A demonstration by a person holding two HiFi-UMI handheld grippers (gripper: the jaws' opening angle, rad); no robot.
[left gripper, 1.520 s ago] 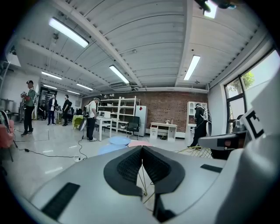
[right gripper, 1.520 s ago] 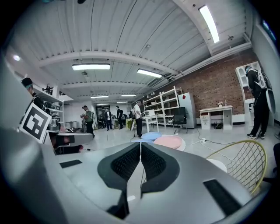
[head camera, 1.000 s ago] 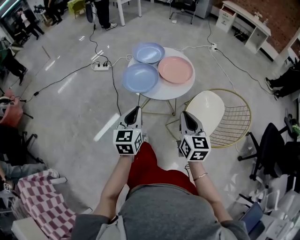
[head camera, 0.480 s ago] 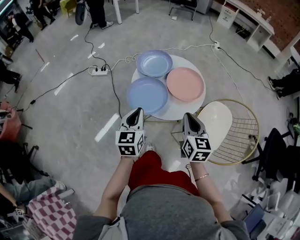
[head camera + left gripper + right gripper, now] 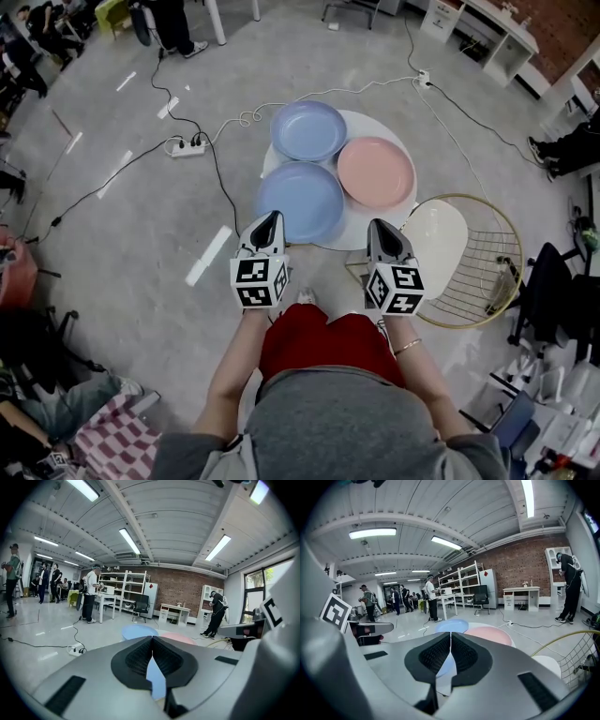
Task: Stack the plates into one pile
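Observation:
Three plates lie side by side on a small round white table [image 5: 349, 232]: a blue plate [image 5: 300, 201] nearest me, a second blue plate [image 5: 308, 130] at the far side, and a pink plate [image 5: 375, 172] on the right. My left gripper [image 5: 271, 219] hangs just short of the near blue plate's front left rim, shut and empty. My right gripper [image 5: 378, 228] is level with it near the table's front right edge, also shut and empty. In the left gripper view the blue plate [image 5: 138, 631] and pink plate [image 5: 176, 638] show past the closed jaws; the right gripper view shows the blue plate [image 5: 452, 626] and pink plate [image 5: 490, 635].
A cream chair with a gold wire frame [image 5: 461, 258] stands right of the table. Cables and a power strip [image 5: 185, 147] lie on the floor to the left. People stand and sit round the room's edges; shelves [image 5: 473, 28] line the far wall.
Both grippers have moved forward toward the table, which now sits closer below them. Their jaws stayed shut.

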